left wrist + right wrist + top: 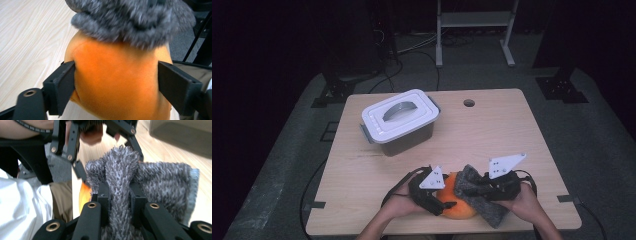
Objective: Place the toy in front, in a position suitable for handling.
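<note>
Box [399,121]: lidded, far left part of the table [492,130]; well apart from the grippers
Left gripper [439,200]: jaws spread wide around the orange ball [117,82]; both pads touch its sides
Ball: near table edge, between the grippers; cloth [484,192] draped over it
Right gripper [119,202]: jaws narrow, pinching a fold of grey cloth

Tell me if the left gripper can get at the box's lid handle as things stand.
Probably not right away. The left gripper has its jaws around the orange ball near the table's front edge. The lid handle itself lies uncovered with nothing between, so once it lets the ball go, the way looks free.
</note>
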